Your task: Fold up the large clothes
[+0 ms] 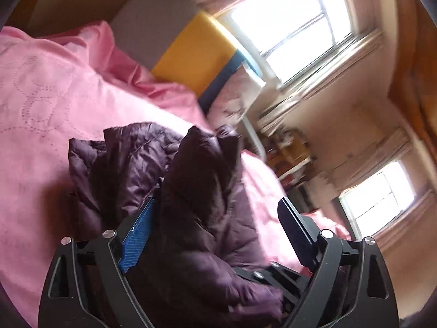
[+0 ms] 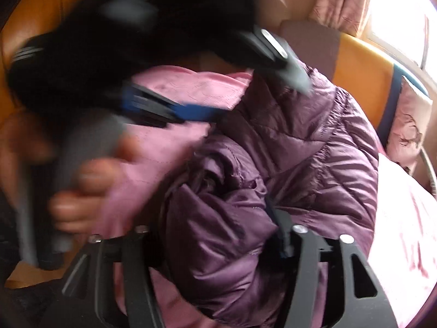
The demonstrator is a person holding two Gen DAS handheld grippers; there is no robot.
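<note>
- Black fingers of the left gripper point(image 1: 215, 221) fill the bottom of the left wrist view, spread wide; the left one carries a blue pad, the right one shows dark.
- Between those fingers rises a crumpled purple quilted jacket point(image 1: 174, 180); its fabric lies against the blue pad, while the right finger stands apart from it, so nothing is pinched.
- Only the right wrist view shows the right gripper point(image 2: 191, 243): its right finger is pressed into the jacket point(image 2: 286, 164), its left finger is hidden and blurred, so I cannot tell whether it grips.
- That view alone also shows a person's hand point(image 2: 82, 191), blurred, around a grey handle at the left, with the other gripper reaching onto the jacket's far edge.
- Under the jacket lies a pink bedspread point(image 1: 54, 104), stitched with dotted circles.
- Farther back, the left view alone shows a grey and yellow cushion point(image 1: 174, 41) and two bright windows point(image 1: 295, 24) with pale curtains.
</note>
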